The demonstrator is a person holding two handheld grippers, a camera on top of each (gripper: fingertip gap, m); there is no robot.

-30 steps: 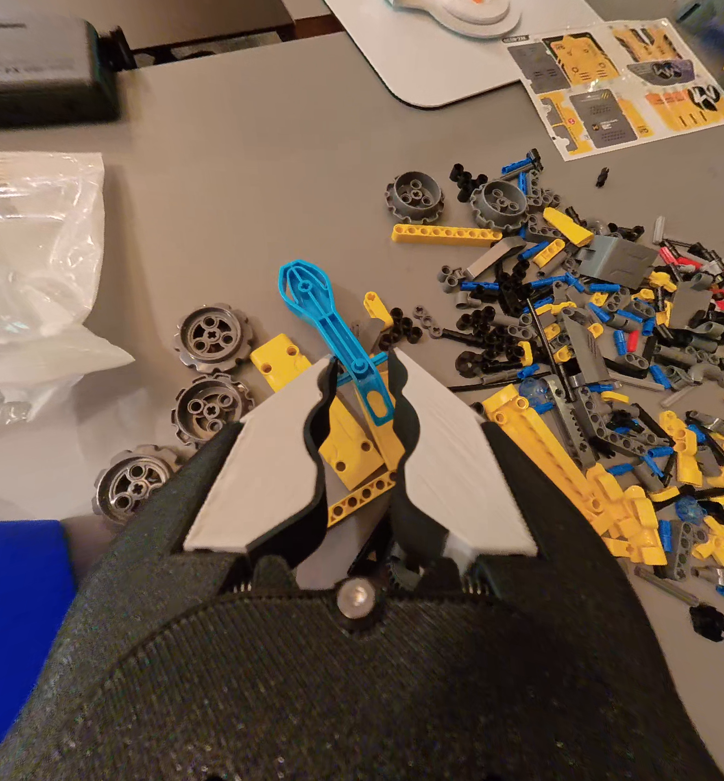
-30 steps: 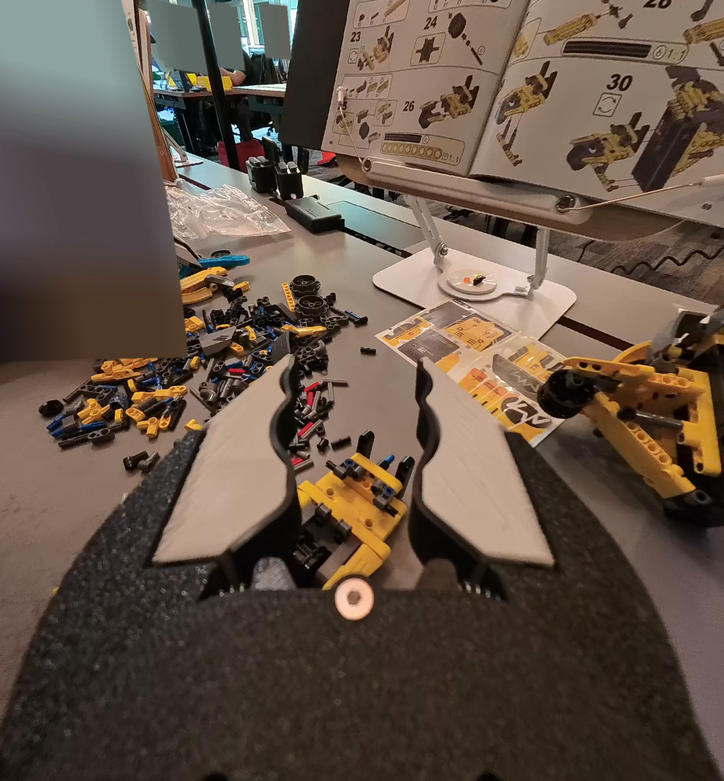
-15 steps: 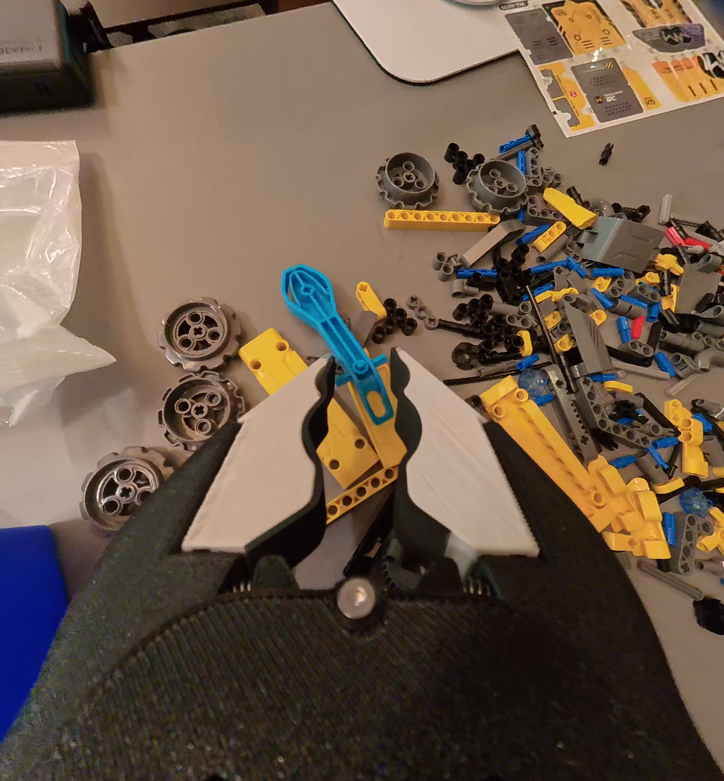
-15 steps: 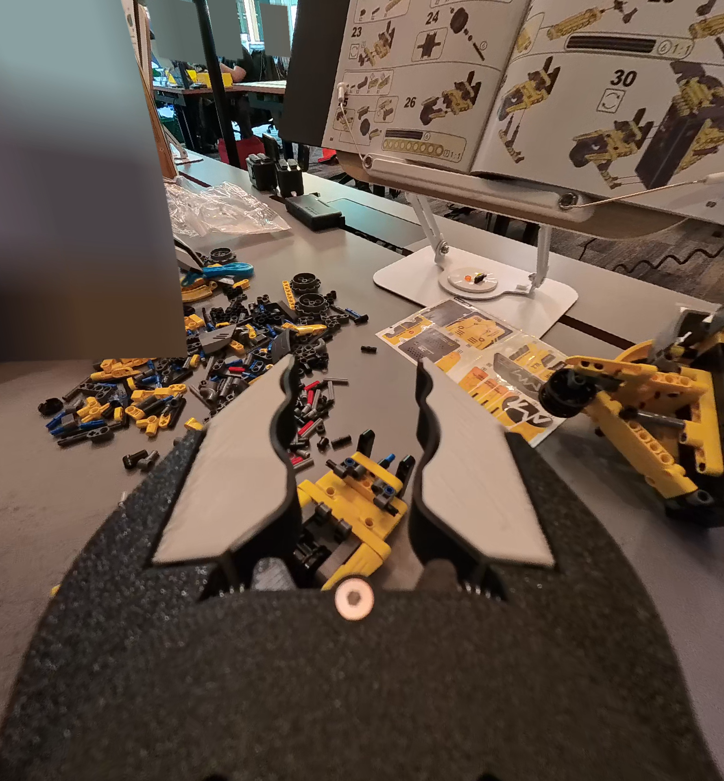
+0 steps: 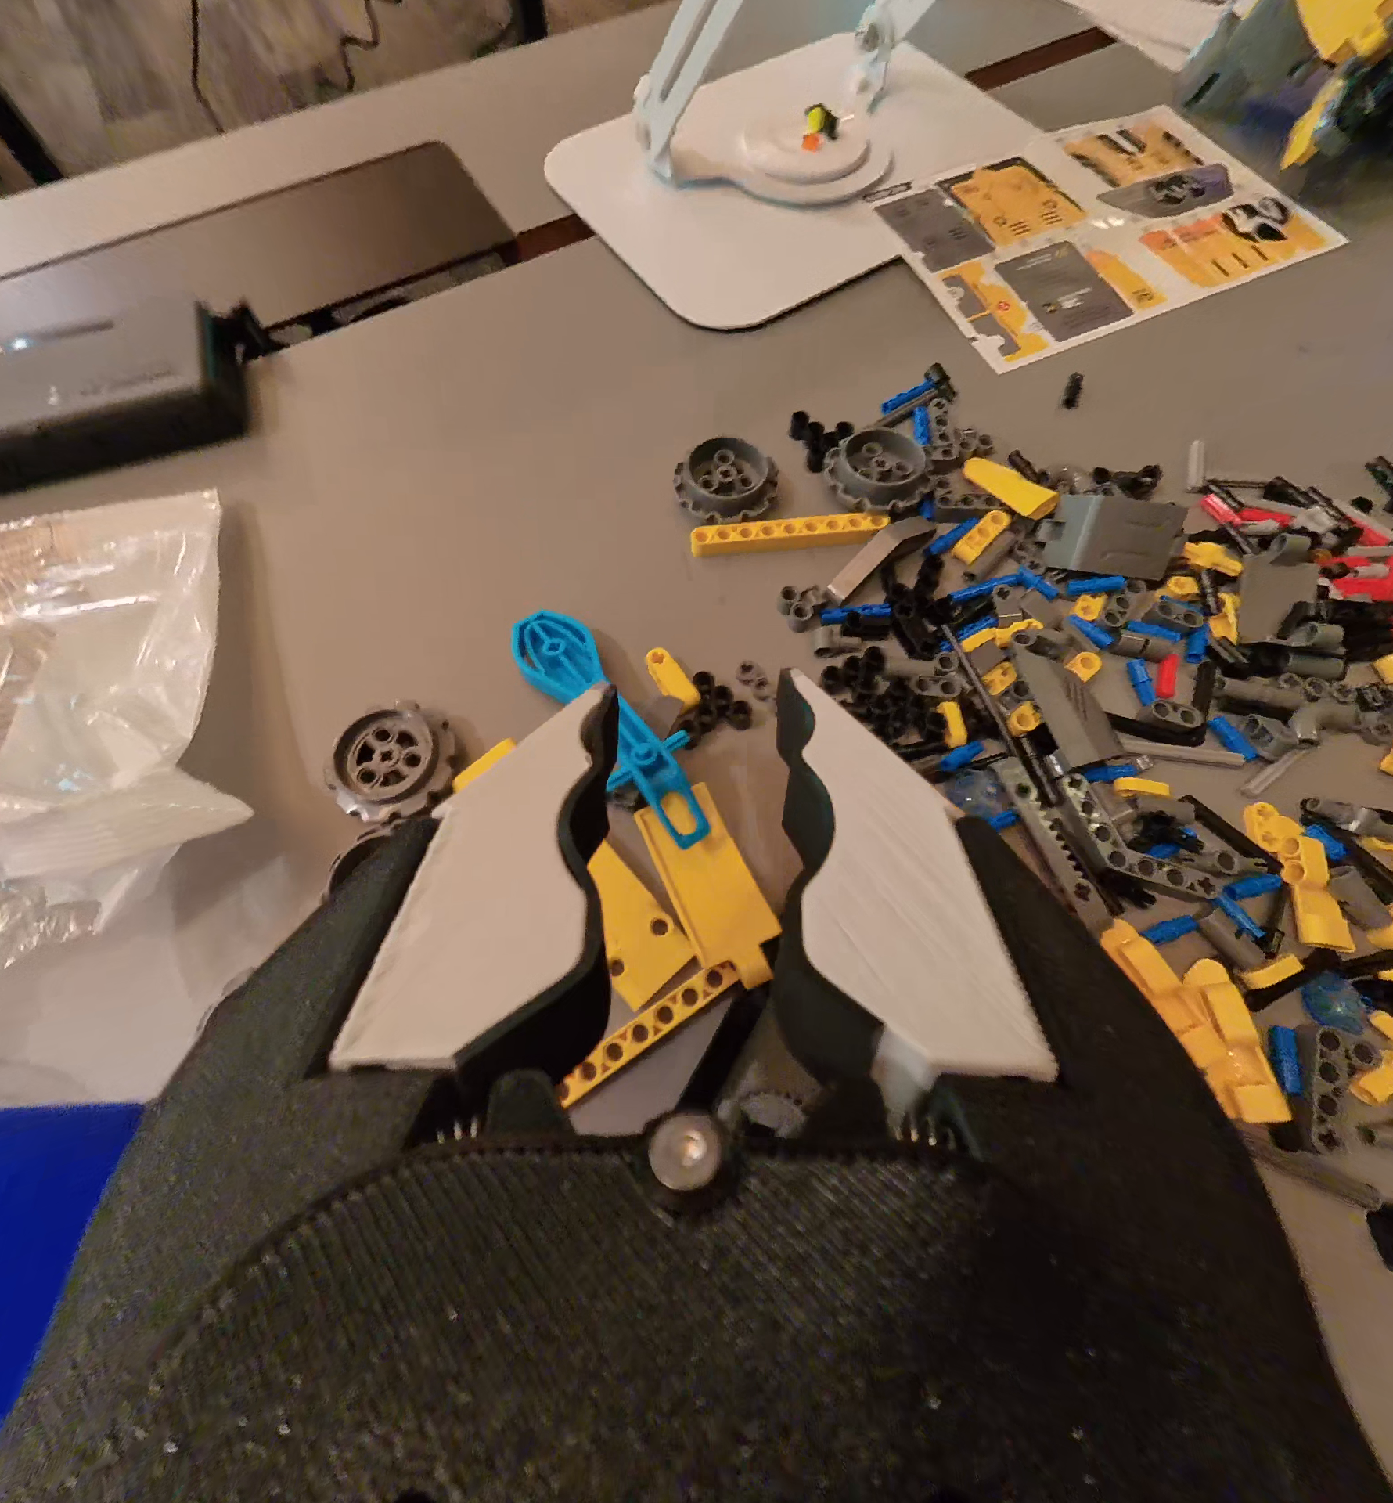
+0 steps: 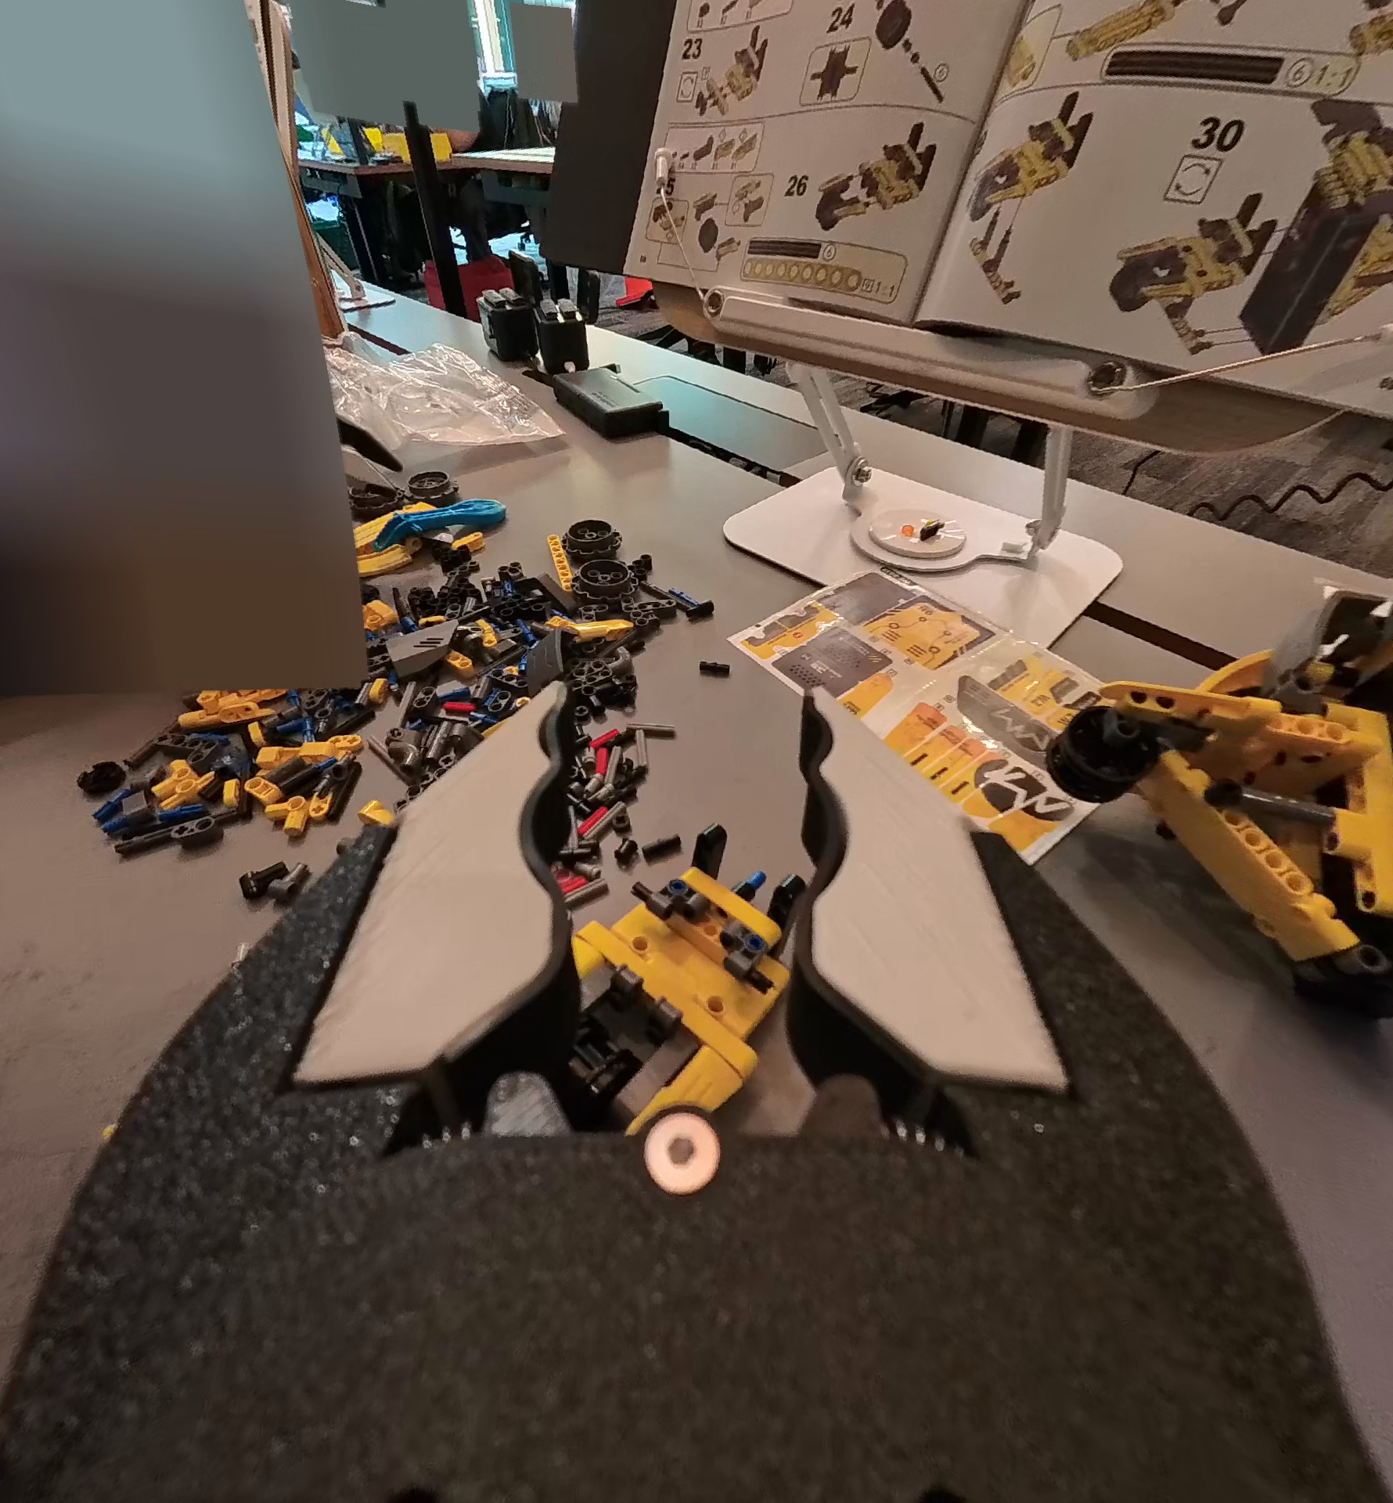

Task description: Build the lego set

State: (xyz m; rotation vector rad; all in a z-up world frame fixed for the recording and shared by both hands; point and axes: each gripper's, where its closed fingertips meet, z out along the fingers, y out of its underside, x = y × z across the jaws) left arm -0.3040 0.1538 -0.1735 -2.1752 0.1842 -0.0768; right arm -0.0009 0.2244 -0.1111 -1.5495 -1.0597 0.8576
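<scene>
My left gripper (image 5: 697, 687) is open and empty. It hovers over flat yellow panels (image 5: 701, 886) and a long yellow beam (image 5: 653, 1025) on the grey table. A blue plastic tool (image 5: 644, 752) lies across the panels between the fingertips, touching neither finger. It also shows far off in the right wrist view (image 6: 449, 516). My right gripper (image 6: 683, 698) is shut on a small yellow and black brick sub-assembly (image 6: 677, 960), held deep between its fingers. A partly built yellow model (image 6: 1287, 813) stands just to its right.
A pile of small loose parts (image 5: 1124, 691) spreads right of the left gripper. A grey wheel (image 5: 384, 760) and a clear plastic bag (image 5: 67, 691) lie to its left. A sticker sheet (image 6: 921, 675) and a white stand (image 6: 921, 553) holding an open booklet (image 6: 1002, 163) are behind. There is about 30 cm between the tips of the two grippers. To reach the grey wheel (image 5: 384, 760) in a straight line is about 8 cm for my left fingers, about 40 cm for my right. It is also in sight in the right wrist view (image 6: 424, 481).
My left gripper's fingers have spread wider and it has tilted up, so the far table edge and stand base now show. The right gripper has barely moved and keeps its hold.
</scene>
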